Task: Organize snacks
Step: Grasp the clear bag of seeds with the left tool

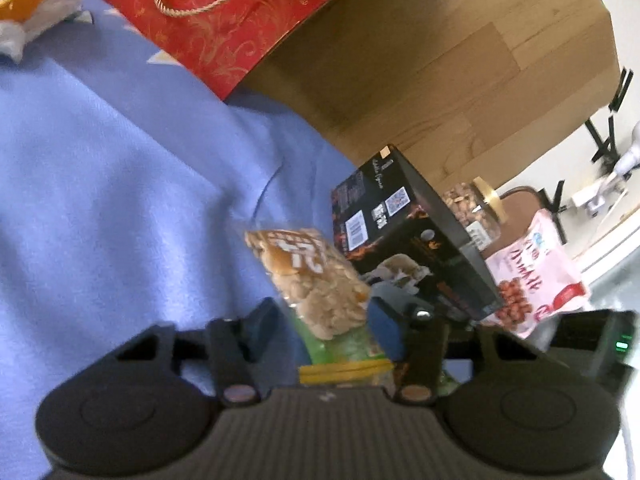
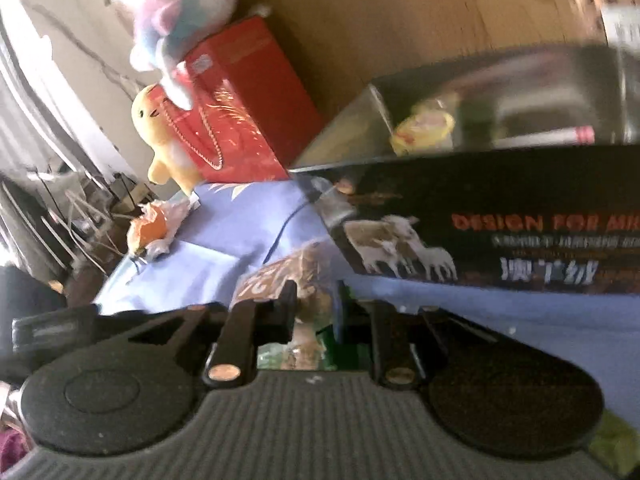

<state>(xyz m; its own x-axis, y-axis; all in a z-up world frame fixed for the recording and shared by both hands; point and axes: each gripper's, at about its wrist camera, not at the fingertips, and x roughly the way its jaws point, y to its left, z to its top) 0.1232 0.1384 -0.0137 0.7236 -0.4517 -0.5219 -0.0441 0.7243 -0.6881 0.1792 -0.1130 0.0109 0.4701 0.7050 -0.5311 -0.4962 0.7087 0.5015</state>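
I judged the step in hand to be gathering the peanut-brittle packet [image 1: 308, 280] toward the other snacks, and doing it well meant gripping its sealed end squarely, without crushing the brittle or knocking the black box [image 1: 416, 248] beside it.

The packet lay on the blue cloth [image 1: 100, 180]. It ran up between the left gripper's [image 1: 320, 320] half-open fingers, whose pads seemed just clear of it.

My right gripper [image 2: 314, 312] stood narrow around the same packet [image 2: 288, 276]; blur kept me from telling whether it pinched.
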